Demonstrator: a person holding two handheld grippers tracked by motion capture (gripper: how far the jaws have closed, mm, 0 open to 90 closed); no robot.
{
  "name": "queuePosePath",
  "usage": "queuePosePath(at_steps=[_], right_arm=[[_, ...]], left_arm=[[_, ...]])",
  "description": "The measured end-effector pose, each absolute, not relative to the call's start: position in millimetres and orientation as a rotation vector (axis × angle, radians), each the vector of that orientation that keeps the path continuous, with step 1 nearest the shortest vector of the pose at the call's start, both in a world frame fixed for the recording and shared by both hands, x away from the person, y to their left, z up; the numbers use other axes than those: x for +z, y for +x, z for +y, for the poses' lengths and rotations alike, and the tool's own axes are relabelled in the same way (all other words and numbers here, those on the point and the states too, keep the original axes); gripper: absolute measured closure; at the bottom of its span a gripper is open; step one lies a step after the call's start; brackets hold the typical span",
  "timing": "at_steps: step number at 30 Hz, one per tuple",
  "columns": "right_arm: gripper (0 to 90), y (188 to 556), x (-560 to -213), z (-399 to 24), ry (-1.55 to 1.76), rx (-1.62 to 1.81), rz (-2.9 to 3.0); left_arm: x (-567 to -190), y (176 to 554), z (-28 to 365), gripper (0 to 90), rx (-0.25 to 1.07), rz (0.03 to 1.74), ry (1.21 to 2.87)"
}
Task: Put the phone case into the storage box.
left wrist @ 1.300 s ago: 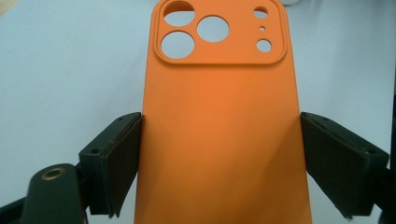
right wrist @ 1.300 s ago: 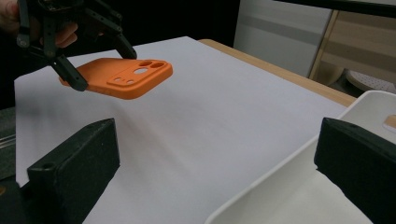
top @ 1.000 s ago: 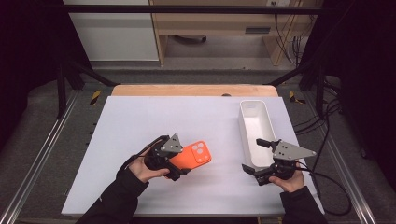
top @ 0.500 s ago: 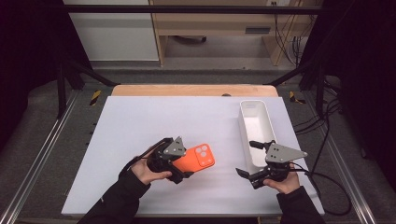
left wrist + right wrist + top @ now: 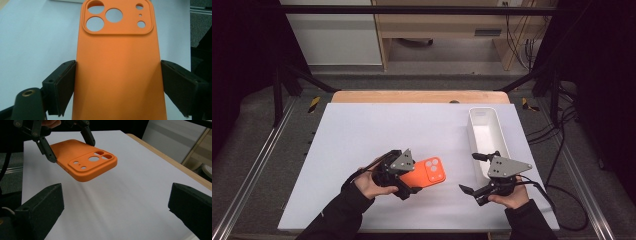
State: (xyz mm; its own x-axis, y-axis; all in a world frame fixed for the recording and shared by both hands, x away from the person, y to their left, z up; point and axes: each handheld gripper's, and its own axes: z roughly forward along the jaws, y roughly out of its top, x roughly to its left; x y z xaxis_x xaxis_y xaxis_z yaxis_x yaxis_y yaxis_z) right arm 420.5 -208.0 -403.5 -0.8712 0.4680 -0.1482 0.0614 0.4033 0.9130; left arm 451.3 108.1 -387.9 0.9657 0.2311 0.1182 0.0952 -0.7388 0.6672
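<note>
Your left claw (image 5: 408, 181) grips the orange phone case (image 5: 428, 172) above the white surface (image 5: 377, 130); your right claw (image 5: 473, 172) gapes beside the white tray (image 5: 486, 131).

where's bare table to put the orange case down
The mat lies bare across its far left and middle, beyond the case and left of the bin. A smaller bare strip runs between the two hand-held grippers. The right edge, by the bin, is crowded.

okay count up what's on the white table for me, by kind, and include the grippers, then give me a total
Orange phone case: 1, held off the table in the left gripper
White bin: 1, at the table's right side
Grippers: 2, the left one and the right gripper, whose jaws stand wide open with nothing between them
Total: 4
</note>
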Motion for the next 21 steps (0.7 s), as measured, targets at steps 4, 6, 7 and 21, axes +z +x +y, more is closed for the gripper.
queuePosePath(at_steps=[4, 6, 7, 21], right_arm=[[0.7, 420, -402, -206, 0.434, 1.459, 2.292], [0.6, 419, -403, -204, 0.426, 1.446, 2.304], [0.7, 419, -403, -203, 0.421, 1.440, 2.311], [1.1, 413, -401, -191, 0.327, 1.376, 2.367]], left_arm=[[-387, 451, 106, 15.6, 0.249, 0.214, 2.402], [-387, 451, 105, 15.6, 0.249, 0.204, 2.407], [-387, 450, 104, 15.6, 0.251, 0.198, 2.407], [-392, 456, 97, 15.6, 0.232, 0.124, 2.418]])
